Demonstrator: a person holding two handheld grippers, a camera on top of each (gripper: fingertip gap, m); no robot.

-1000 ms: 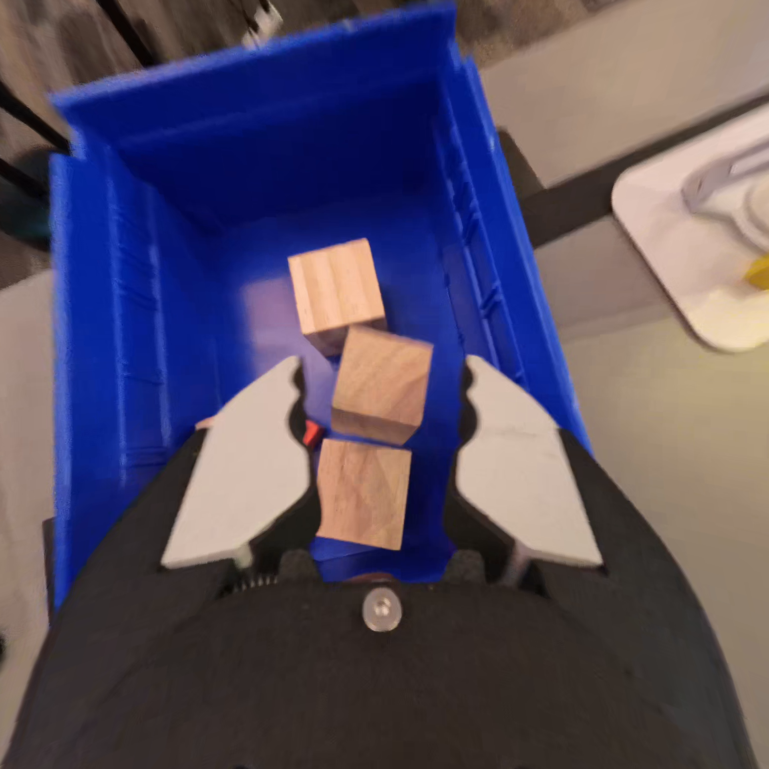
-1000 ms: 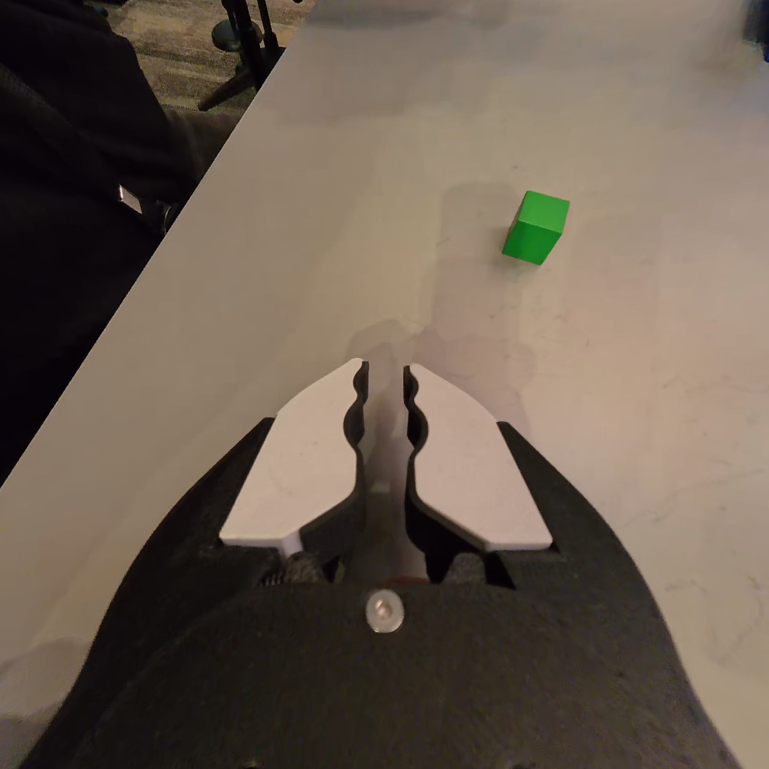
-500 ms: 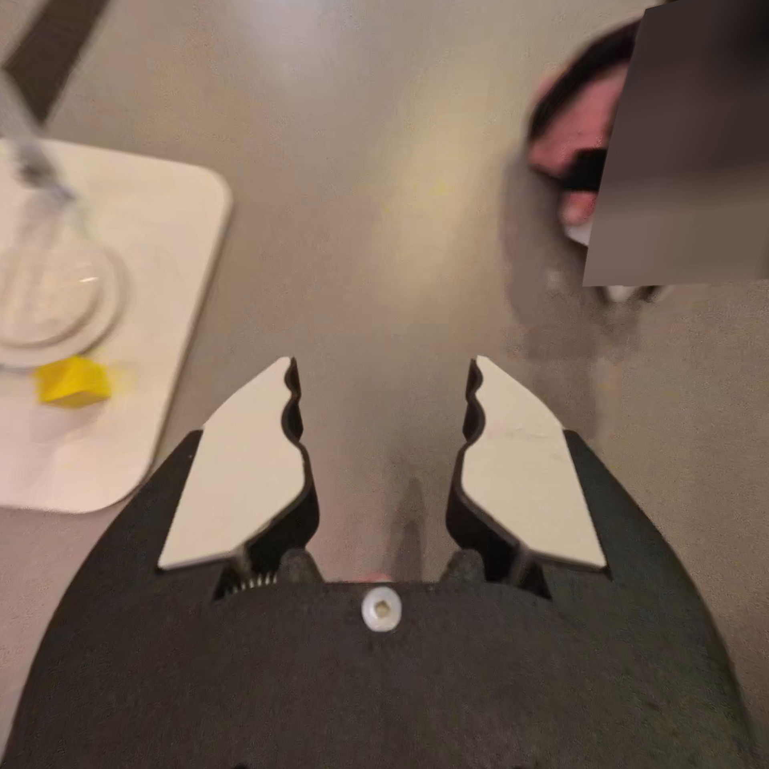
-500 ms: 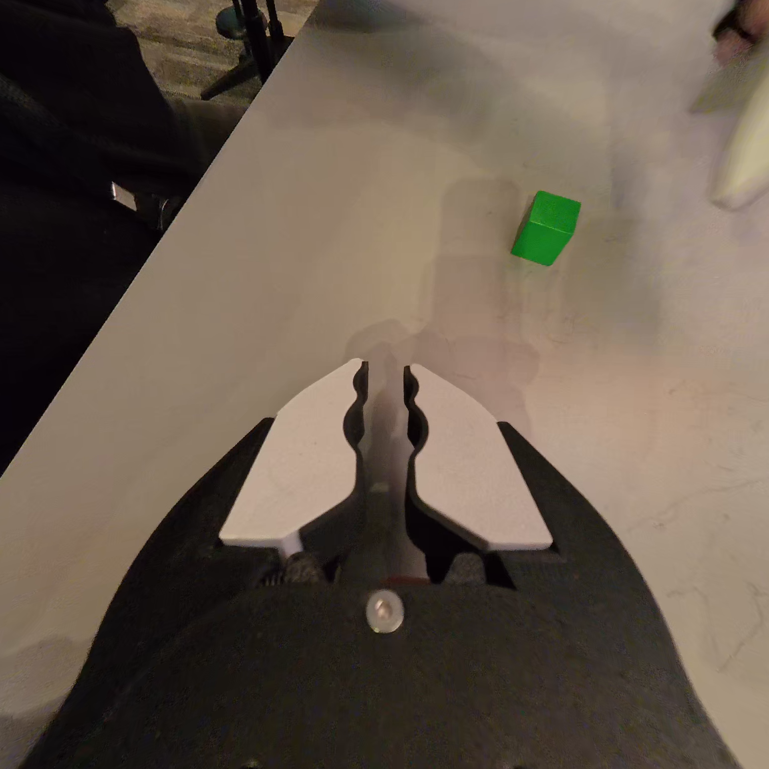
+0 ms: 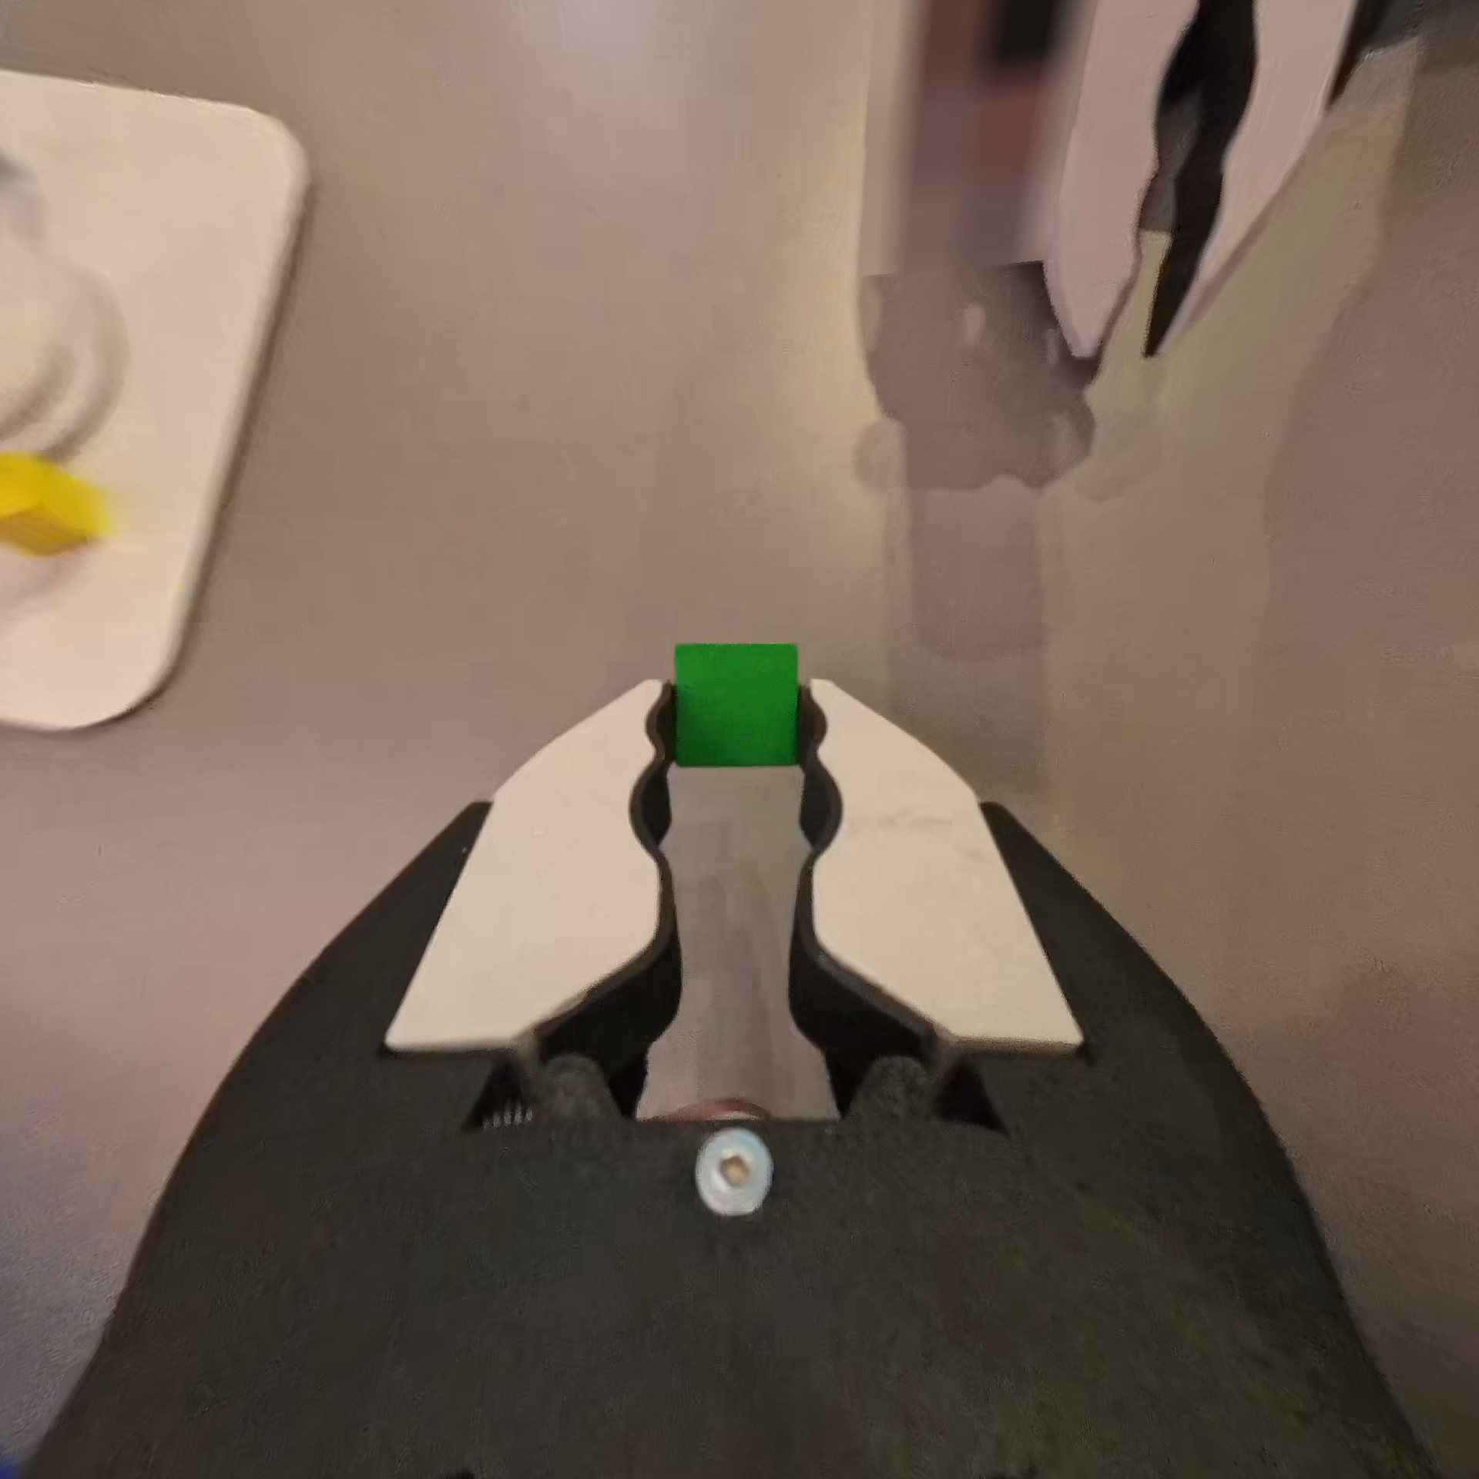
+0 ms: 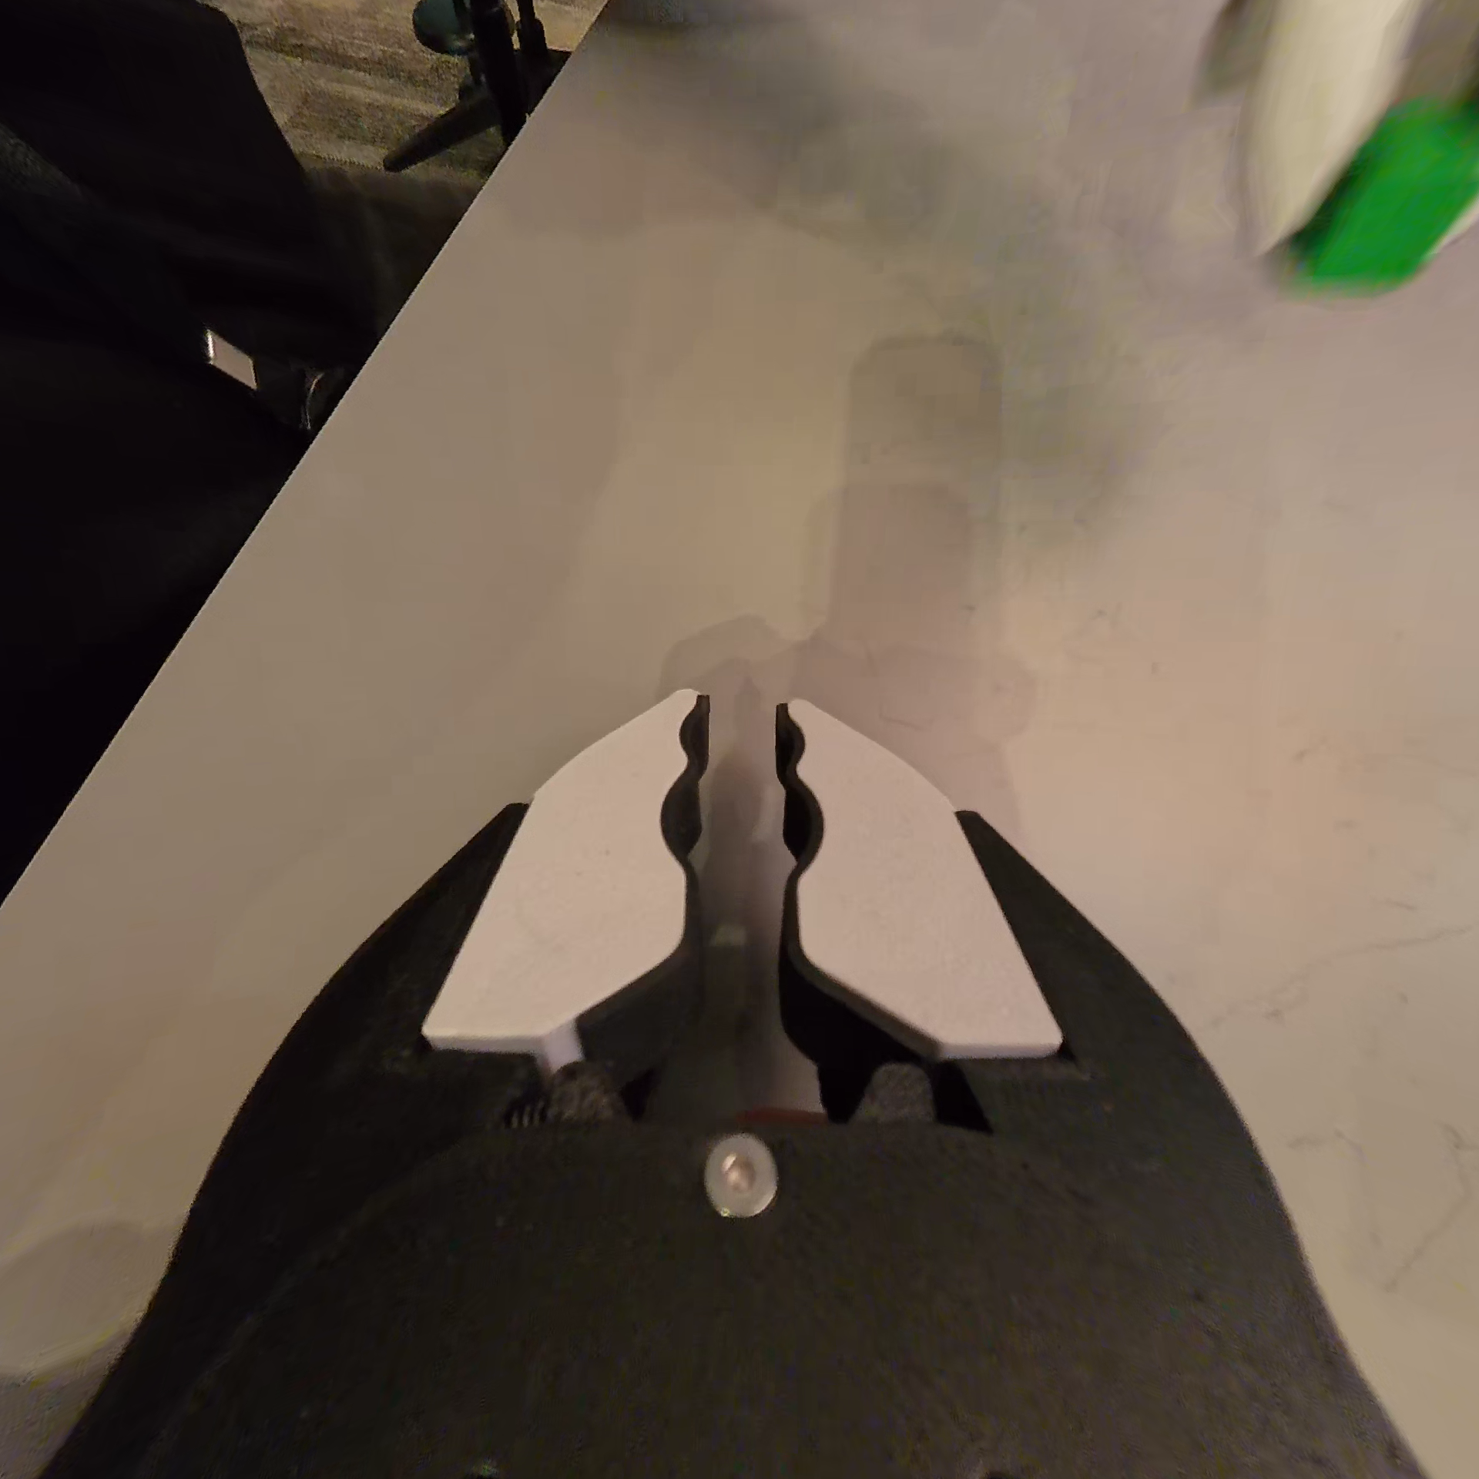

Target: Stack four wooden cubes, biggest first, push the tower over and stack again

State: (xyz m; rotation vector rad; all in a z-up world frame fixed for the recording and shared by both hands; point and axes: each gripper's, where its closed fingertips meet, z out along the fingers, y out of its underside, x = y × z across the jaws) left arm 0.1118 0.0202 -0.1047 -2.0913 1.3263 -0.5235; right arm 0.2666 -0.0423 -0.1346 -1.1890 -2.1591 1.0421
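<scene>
A small green cube (image 5: 736,708) sits between the tips of my left gripper (image 5: 736,690), which is shut on it over the grey table. The same cube (image 6: 1396,212) shows blurred at the top right of the right wrist view, with a pale finger (image 6: 1312,112) of the left gripper beside it. My right gripper (image 6: 742,706) is shut and empty, low over the table near its left edge. It also shows in the left wrist view (image 5: 1152,240) at the top right. No wooden cubes are in view.
A white tray (image 5: 160,384) lies at the left with a yellow block (image 5: 48,512) and a clear round object on it. The table edge (image 6: 336,448) runs diagonally at the left, with dark floor and stand legs (image 6: 480,88) beyond.
My left gripper left the blue bin with the wooden cubes, swung over the table and closed on the green cube. The cube has moved up and right in the right wrist view. The right gripper stayed put.
</scene>
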